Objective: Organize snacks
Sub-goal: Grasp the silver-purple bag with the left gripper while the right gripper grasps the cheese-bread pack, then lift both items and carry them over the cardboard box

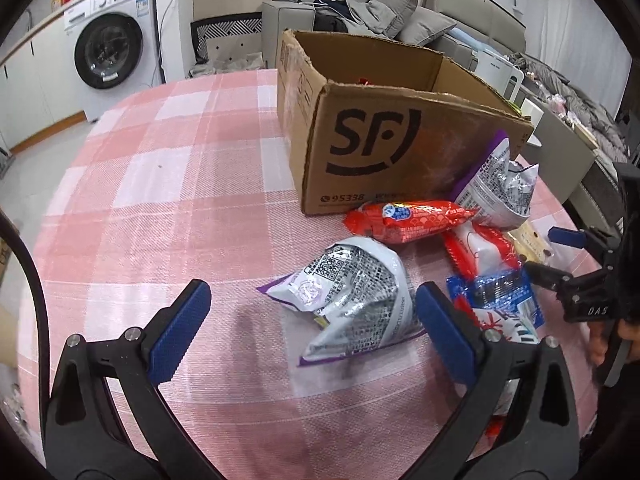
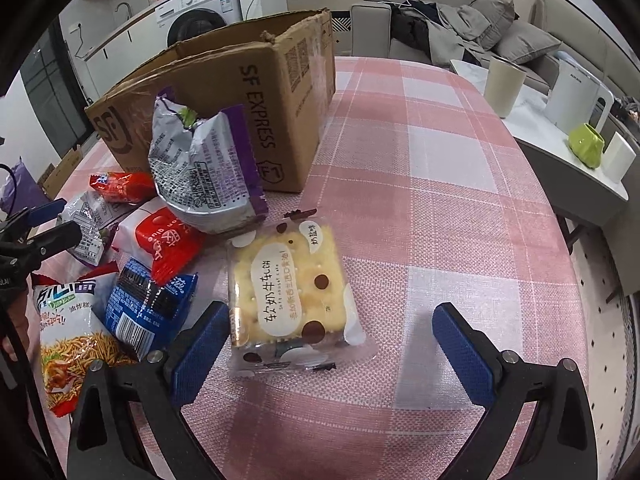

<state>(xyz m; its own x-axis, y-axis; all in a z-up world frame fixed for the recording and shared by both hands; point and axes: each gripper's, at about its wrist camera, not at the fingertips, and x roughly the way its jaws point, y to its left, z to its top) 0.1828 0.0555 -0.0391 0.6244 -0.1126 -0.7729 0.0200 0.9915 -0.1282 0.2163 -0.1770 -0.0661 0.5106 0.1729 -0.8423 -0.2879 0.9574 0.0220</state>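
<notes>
Both grippers hang over the bench with jaws wide apart and nothing held.

The left gripper [image 1: 312, 312] has a crumpled silver packet [image 1: 348, 304] lying between its jaws, nearer the right one. The right gripper [image 2: 332, 332] has a clear-wrapped cake [image 2: 292, 292] just ahead, beside its left jaw. Further out, more snacks crowd against the open cardboard box [image 1: 380, 148] on the pink checked bench [image 1: 180, 200].
</notes>
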